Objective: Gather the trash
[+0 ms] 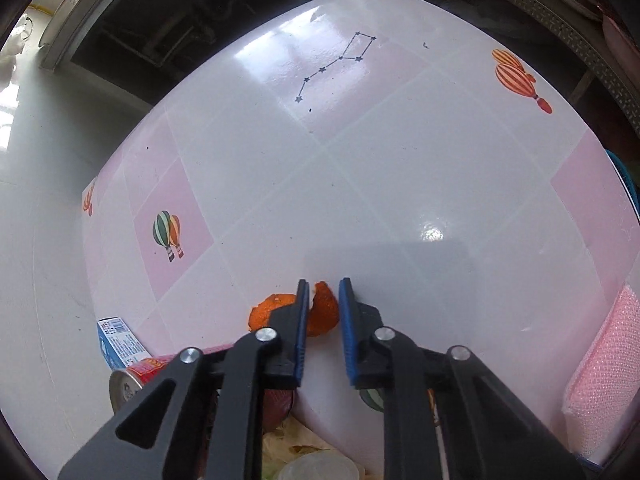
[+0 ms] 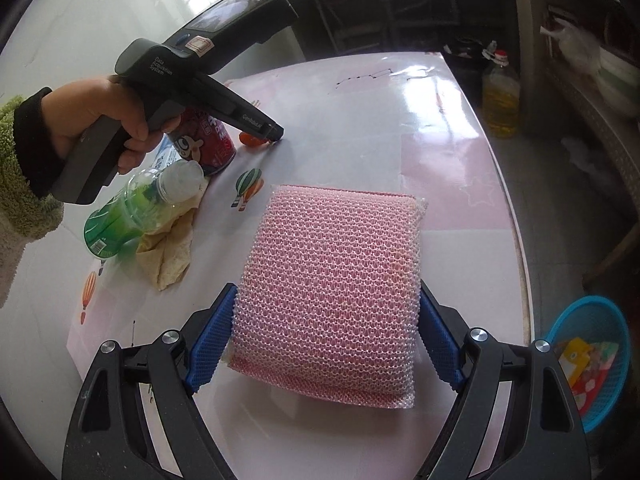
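A curled orange peel [image 1: 325, 312] lies on the white and pink table [image 1: 400, 168] near its edge. My left gripper [image 1: 324, 281] points steeply down and is shut on the peel, with a blue pad pressed against each side. In the right wrist view the same left gripper [image 2: 276, 136] touches the table beside the peel [image 2: 250, 140], held by a hand in a green fleece sleeve. My right gripper [image 2: 326, 290] stands wide, its pads pressed on both sides of a pink mesh sponge [image 2: 332, 280].
A red can [image 2: 208, 140], a green plastic bottle [image 2: 132, 216] and crumpled tan paper [image 2: 168, 252] lie at the table's left. A blue-and-white carton [image 1: 118, 342] sits by the can. A blue basket [image 2: 596, 356] with wrappers stands on the floor to the right, an oil bottle [image 2: 500, 100] beyond.
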Tool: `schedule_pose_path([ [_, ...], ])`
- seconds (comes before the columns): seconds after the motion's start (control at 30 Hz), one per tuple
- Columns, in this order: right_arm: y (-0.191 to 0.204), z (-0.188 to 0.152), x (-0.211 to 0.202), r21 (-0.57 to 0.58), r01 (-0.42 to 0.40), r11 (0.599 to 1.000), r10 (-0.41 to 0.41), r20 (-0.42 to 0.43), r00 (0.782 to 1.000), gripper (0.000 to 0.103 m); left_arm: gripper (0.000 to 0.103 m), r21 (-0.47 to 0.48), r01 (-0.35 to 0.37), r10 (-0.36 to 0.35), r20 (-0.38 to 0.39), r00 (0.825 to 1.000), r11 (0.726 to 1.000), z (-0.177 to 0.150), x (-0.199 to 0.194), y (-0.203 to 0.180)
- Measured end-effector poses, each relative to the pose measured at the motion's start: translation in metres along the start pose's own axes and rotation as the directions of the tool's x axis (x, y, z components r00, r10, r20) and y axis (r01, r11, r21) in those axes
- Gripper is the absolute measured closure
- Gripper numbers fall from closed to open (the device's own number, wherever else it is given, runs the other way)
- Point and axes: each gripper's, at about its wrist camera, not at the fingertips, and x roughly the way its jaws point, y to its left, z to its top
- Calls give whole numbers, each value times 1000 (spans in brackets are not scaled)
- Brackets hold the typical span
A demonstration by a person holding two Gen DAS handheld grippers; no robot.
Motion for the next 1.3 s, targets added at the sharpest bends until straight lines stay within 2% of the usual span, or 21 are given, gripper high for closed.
schedule_pose_path([
  [0.07, -1, -2, -1, 1, -2, 1000, 2, 1, 1000, 23, 96, 2, 9, -9, 11, 1000, 1000, -2, -1, -4],
  [0.17, -3, -4, -3, -1, 0, 1000, 0, -2, 1000, 23, 97, -31, 120, -120, 10, 993, 992, -10, -9, -11],
  [0.33, -6, -12, -13, 17, -1, 1000, 2, -15, 1000, 24, 97, 57, 213, -217, 69, 974, 975, -53, -44, -58],
  [0.47, -8, -27, -27, 20, 11, 1000, -10, -23, 1000, 24, 97, 61, 283, -289, 143, 946, 957, -107, -76, -85],
  [0.6, -4, -46, -40, 4, 25, 1000, -25, -34, 999, 24, 97, 7, 326, -316, 259, 913, 945, -170, -104, -100],
  [0.67, 1, -53, -44, -5, 30, 1000, -30, -40, 999, 24, 97, -50, 366, -335, 303, 892, 929, -199, -110, -101],
  [0.8, 11, -63, -47, -18, 30, 999, -31, -45, 999, 23, 94, -174, 445, -361, 369, 856, 878, -244, -112, -99],
  [0.87, 15, -63, -46, -36, 48, 998, -50, -36, 998, 23, 90, -210, 478, -363, 420, 832, 853, -259, -114, -100],
  [0.9, 18, -64, -45, -41, 62, 997, -64, -35, 997, 22, 82, -219, 484, -357, 440, 824, 847, -265, -114, -99],
  [0.93, 21, -65, -44, -48, 75, 996, -77, -35, 996, 22, 73, -231, 482, -344, 454, 822, 845, -267, -115, -98],
  [0.97, 21, -64, -44, -50, 72, 996, -73, -28, 997, 21, 70, -247, 476, -327, 465, 822, 844, -271, -114, -98],
  [1.1, 28, -67, -43, -45, 66, 997, -67, -29, 997, 20, 48, -280, 489, -301, 515, 803, 826, -282, -113, -94],
  [1.23, 28, -68, -49, -16, 69, 997, -69, -30, 997, 20, 46, -308, 514, -299, 538, 788, 800, -305, -113, -86],
  [1.3, 26, -67, -56, -2, 63, 998, -63, -15, 998, 20, 45, -307, 554, -327, 556, 764, 774, -314, -113, -84],
])
